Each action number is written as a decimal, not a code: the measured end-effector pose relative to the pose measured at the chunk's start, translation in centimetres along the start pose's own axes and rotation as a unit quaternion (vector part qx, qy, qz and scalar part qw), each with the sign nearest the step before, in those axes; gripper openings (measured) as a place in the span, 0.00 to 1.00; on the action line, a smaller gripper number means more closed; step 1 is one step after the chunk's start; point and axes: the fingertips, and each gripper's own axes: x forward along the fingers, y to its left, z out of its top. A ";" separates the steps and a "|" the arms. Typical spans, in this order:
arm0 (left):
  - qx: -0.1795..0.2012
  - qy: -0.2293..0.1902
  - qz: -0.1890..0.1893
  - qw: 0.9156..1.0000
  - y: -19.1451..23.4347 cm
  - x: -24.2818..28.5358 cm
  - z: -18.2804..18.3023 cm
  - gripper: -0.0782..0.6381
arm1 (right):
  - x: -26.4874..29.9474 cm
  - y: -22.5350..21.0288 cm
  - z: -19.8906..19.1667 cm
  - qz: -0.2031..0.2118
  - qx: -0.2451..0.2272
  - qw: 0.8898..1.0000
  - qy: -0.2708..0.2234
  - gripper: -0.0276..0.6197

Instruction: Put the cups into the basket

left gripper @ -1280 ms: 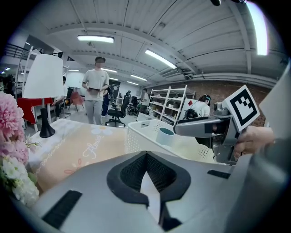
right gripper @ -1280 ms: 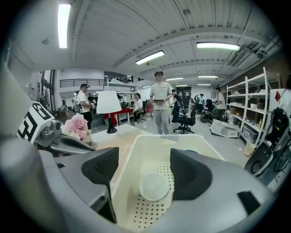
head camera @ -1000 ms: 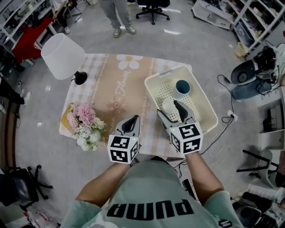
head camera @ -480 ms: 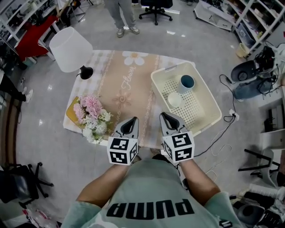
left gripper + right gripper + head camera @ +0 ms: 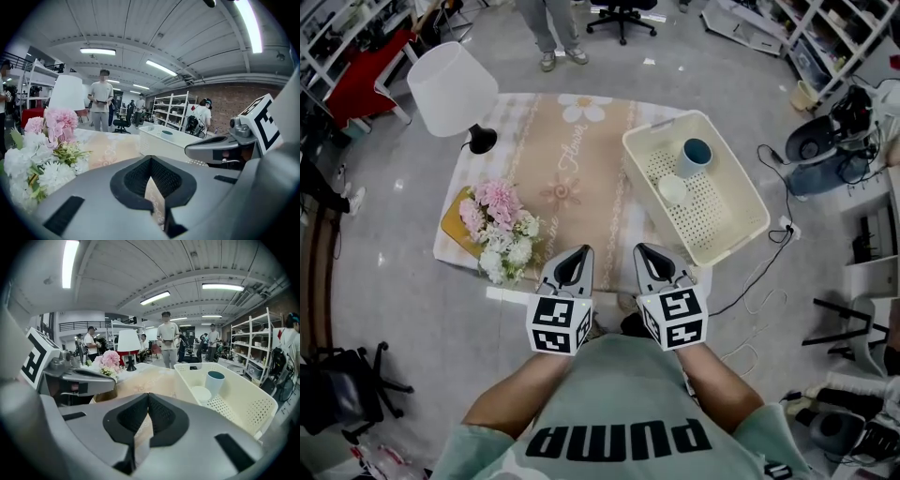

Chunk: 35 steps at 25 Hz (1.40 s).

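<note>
Jaws on both grippers are shut tight, and nothing is held in either one. The left gripper (image 5: 577, 255) and the right gripper (image 5: 645, 253) sit side by side over the near edge of the table (image 5: 609, 253), close to the person holding them, and both point toward the far side. Each one has a cube with black and white squares on its back. The basket (image 5: 742, 180) is a pale cream tub with little holes in its floor. It sits on the right side of the table, far from the grippers, and it is turned a bit so 1 corner hangs past the table edge. The 2 cups are inside it. The blue cup (image 5: 693, 156) stands up at the far end of the basket, with its dark open top showing. The white cup (image 5: 672, 191) is just beside it, a little nearer to the grippers. I cannot tell which way up the white cup is. A tan cloth with flower drawings (image 5: 567, 183) covers the table. A bunch of pink and white flowers (image 5: 502, 230) lies on the near left part of it. A lamp with a white shade (image 5: 453, 89) stands at the far left corner. Past the table, a person (image 5: 546, 28) stands on the grey floor next to a black office chair (image 5: 619, 11).
</note>
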 end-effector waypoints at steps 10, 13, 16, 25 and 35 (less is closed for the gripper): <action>0.002 -0.017 -0.025 1.000 -1.7 -2.3 -0.9 0.11 | -2.5 1.4 -1.0 -0.018 0.003 1.000 -0.006 0.07; 0.002 -0.023 -0.024 0.999 -2.4 -3.1 -0.9 0.11 | -3.2 1.5 -0.7 -0.016 -0.001 1.000 -0.017 0.07; 0.001 -0.025 -0.017 1.000 -3.4 -3.7 -1.2 0.11 | -4.5 1.3 -0.8 -0.009 -0.005 1.000 -0.027 0.07; 0.003 -0.039 0.039 0.998 -9.5 -6.0 -1.8 0.11 | -10.3 -0.4 -3.0 0.031 -0.016 0.998 -0.049 0.07; 0.000 -0.047 0.098 0.994 -18.3 -10.0 -4.0 0.11 | -17.8 -1.0 -5.6 0.103 -0.028 0.992 -0.069 0.07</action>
